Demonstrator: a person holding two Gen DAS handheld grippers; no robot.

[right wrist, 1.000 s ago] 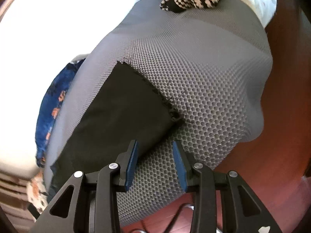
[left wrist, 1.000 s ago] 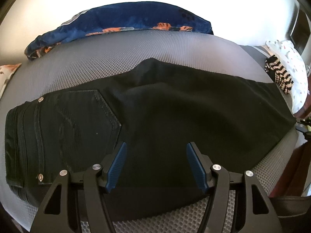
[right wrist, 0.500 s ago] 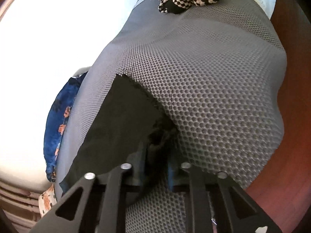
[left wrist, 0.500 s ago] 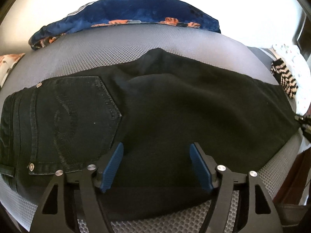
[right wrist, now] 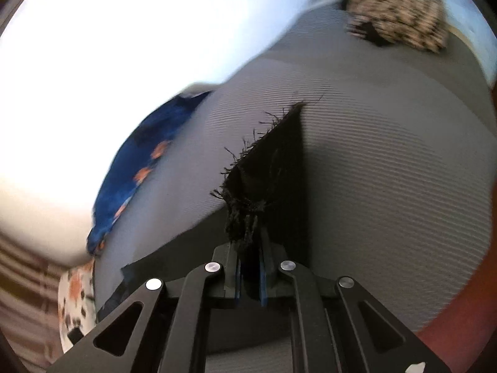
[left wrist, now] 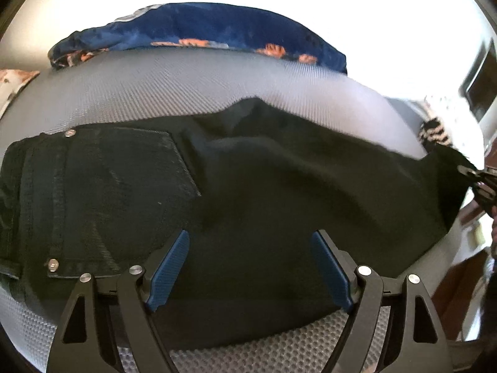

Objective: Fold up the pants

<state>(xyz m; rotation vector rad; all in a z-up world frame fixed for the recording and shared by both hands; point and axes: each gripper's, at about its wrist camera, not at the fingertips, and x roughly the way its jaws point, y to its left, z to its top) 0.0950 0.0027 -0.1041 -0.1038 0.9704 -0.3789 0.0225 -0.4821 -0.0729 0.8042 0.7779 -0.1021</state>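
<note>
Right wrist view shows your right gripper (right wrist: 249, 275) clamped on the frayed hem of the black denim pants (right wrist: 273, 174). Your left gripper (left wrist: 250, 269) hangs wide apart over the pants on the grey mesh surface (left wrist: 186, 90).

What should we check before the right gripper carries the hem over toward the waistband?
1. Right gripper shut on the frayed hem of the black jeans: ok.
2. Hem lifted off the grey mesh surface: ok.
3. Left gripper open, holding nothing, above the seat: ok.
4. Both leg layers caught in the grip: cannot tell.
5. Leg lying flat: not ok, creases near the crotch.
6. Blue floral garment and striped knit item apart from the jeans: ok.
</note>
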